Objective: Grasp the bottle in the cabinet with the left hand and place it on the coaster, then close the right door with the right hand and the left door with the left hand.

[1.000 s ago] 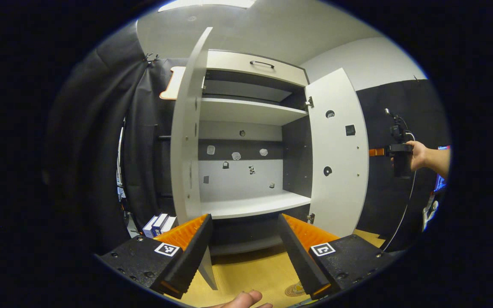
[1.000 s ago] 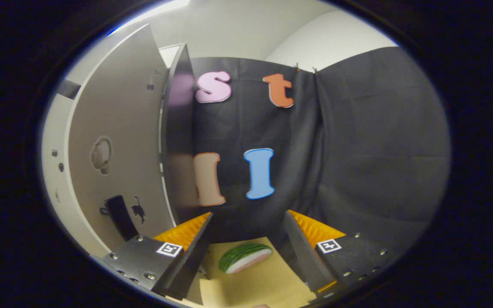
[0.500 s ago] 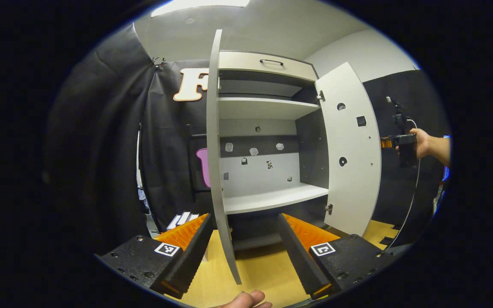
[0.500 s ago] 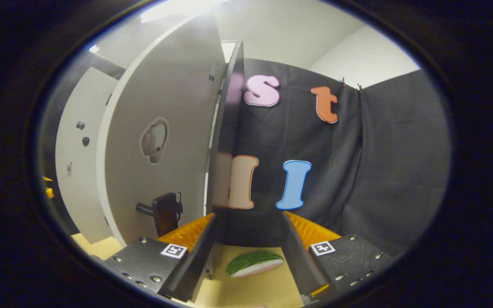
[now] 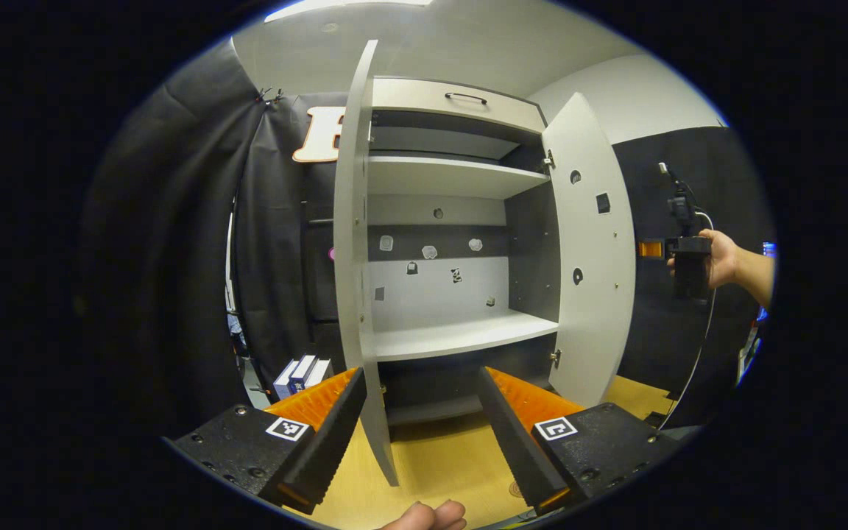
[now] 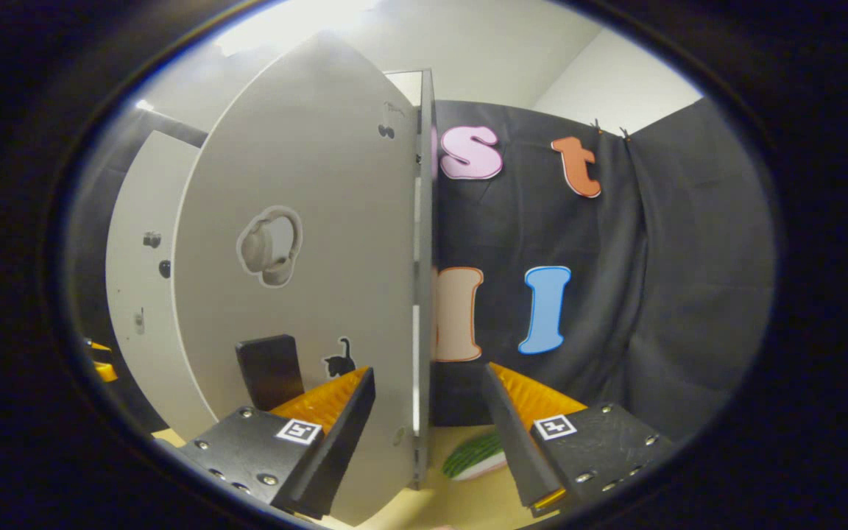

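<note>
The right door [image 6: 299,280] stands ajar at eleven o'clock of the right gripper [image 6: 428,434], whose wide, empty fingers straddle its edge, poised to push it closed.

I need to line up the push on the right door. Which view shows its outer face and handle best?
The right gripper view: the right door is close, its outer face turned to the camera, with the dark handle just above the open right gripper. The left gripper view shows that door from the inner side only, standing open beside the shelves.
</note>
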`<state>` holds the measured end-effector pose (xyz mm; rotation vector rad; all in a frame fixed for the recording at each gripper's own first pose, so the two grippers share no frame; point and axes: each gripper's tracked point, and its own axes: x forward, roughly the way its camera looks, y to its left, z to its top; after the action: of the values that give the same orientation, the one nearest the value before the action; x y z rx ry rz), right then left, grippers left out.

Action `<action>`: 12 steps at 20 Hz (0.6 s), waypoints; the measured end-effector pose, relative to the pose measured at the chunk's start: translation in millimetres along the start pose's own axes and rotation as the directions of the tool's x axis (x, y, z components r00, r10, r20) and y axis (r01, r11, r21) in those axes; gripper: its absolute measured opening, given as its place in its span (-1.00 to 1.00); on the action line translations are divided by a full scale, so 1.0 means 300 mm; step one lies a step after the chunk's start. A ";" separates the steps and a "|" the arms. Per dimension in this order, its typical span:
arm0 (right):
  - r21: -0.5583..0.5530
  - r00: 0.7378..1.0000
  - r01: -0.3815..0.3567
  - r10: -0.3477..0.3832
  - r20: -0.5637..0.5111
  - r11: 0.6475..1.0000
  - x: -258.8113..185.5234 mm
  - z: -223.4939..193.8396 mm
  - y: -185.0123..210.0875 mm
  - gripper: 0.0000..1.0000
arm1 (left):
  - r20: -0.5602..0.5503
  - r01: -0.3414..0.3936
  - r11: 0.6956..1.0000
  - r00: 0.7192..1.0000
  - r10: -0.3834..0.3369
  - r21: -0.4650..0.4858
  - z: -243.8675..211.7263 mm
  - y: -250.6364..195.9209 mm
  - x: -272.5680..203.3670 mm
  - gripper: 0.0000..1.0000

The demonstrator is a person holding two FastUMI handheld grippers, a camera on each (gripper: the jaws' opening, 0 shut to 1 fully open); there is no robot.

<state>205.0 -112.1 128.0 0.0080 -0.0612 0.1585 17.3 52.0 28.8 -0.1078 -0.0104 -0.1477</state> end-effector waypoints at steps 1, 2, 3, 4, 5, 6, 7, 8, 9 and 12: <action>0.001 1.000 -0.015 0.015 -0.010 1.000 0.009 -0.002 0.033 0.79 | 0.004 0.000 1.000 1.000 0.000 -0.001 0.009 -0.004 -0.003 0.91; 0.002 0.999 -0.034 0.034 -0.018 0.999 0.019 -0.008 0.067 0.79 | 0.007 -0.002 1.000 1.000 0.002 -0.004 0.017 -0.005 -0.008 0.91; 0.008 0.999 -0.045 0.045 -0.024 0.999 0.027 -0.012 0.095 0.79 | 0.007 0.002 1.000 1.000 -0.002 -0.006 0.021 -0.009 -0.014 0.91; 0.015 0.998 -0.058 0.058 -0.029 0.998 0.037 -0.018 0.124 0.79 | 0.007 0.003 1.000 1.000 -0.003 -0.007 0.024 -0.010 -0.020 0.92; 0.023 0.997 -0.074 0.075 -0.025 0.997 0.043 -0.018 0.157 0.80 | 0.009 0.002 1.000 1.000 -0.002 -0.004 0.032 -0.005 -0.027 0.91; 0.025 0.995 -0.094 0.095 -0.014 0.995 0.043 -0.018 0.174 0.80 | 0.016 -0.002 1.000 1.000 0.002 0.001 0.043 0.007 -0.032 0.91; 0.025 0.994 -0.110 0.110 -0.003 0.994 0.046 -0.011 0.196 0.79 | 0.025 -0.009 1.000 1.000 0.009 0.008 0.056 0.019 -0.038 0.91; 0.023 0.993 -0.116 0.116 0.001 0.993 0.051 -0.008 0.213 0.82 | 0.033 -0.014 1.000 0.999 0.014 0.013 0.067 0.030 -0.043 0.91; 0.016 0.993 -0.115 0.115 -0.002 0.993 0.062 -0.018 0.232 0.84 | 0.036 -0.019 1.000 0.999 0.019 0.017 0.073 0.041 -0.051 0.91; -0.005 0.998 -0.058 0.058 -0.018 0.998 0.046 -0.058 0.221 0.90 | 0.033 -0.045 0.999 0.998 0.044 0.021 0.071 0.086 -0.079 0.91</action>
<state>209.2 -44.2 111.7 -0.0005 -0.0441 0.2168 -2.2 83.3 46.8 -0.0891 -0.0425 -0.1016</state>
